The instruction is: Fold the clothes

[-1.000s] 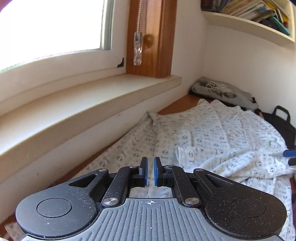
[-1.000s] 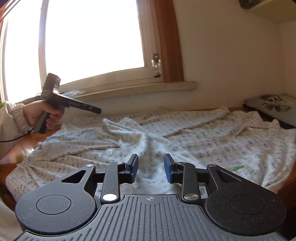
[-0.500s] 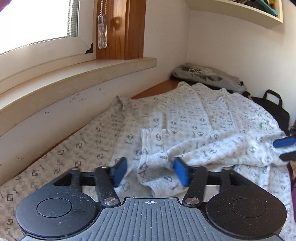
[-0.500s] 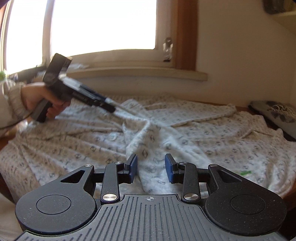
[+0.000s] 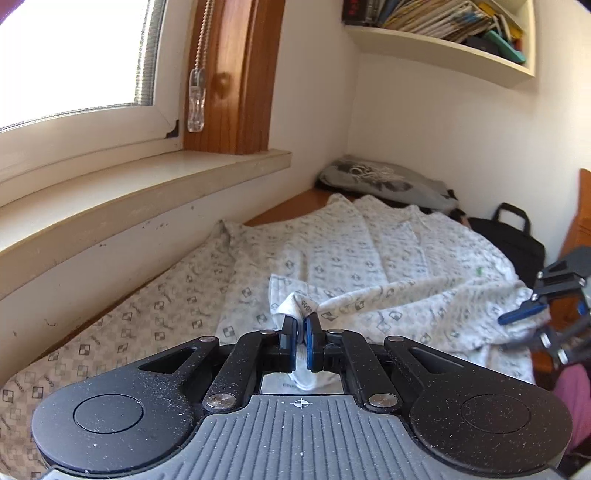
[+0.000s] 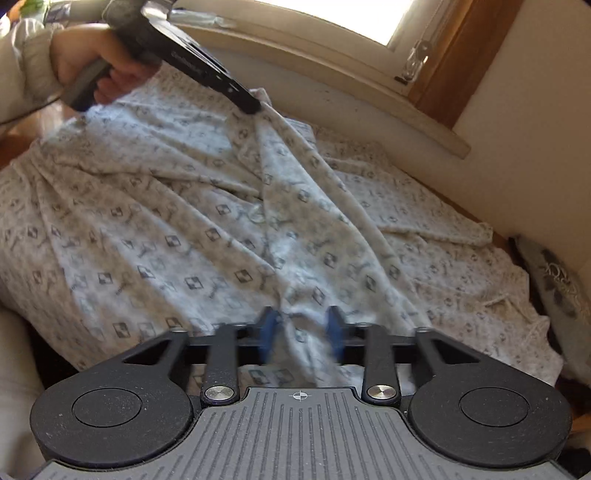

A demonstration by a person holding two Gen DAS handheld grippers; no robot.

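A white garment with a small grey checked print point(image 5: 369, 266) lies spread and rumpled over a wooden surface. My left gripper point(image 5: 300, 328) has its jaws closing, and the blue pads pinch a raised fold of the cloth. In the right wrist view, a hand point(image 6: 92, 62) holds that left gripper point(image 6: 251, 105), whose tip is at a ridge of the garment point(image 6: 184, 221). My right gripper point(image 6: 301, 332) is blurred, with jaws closing but still apart. A ridge of cloth runs between its pads without being pressed. The right gripper point(image 5: 528, 314) also shows at the garment's right edge.
A pale window sill point(image 5: 147, 184) runs along the left above the surface. A grey folded printed cloth point(image 5: 384, 181) lies in the far corner, with a black bag point(image 5: 513, 236) beside it. A shelf of books point(image 5: 443, 26) hangs overhead.
My left gripper opened wide, then closed on a fold of the garment. My right gripper rolled and moved in over the cloth, which now lies between its jaws.
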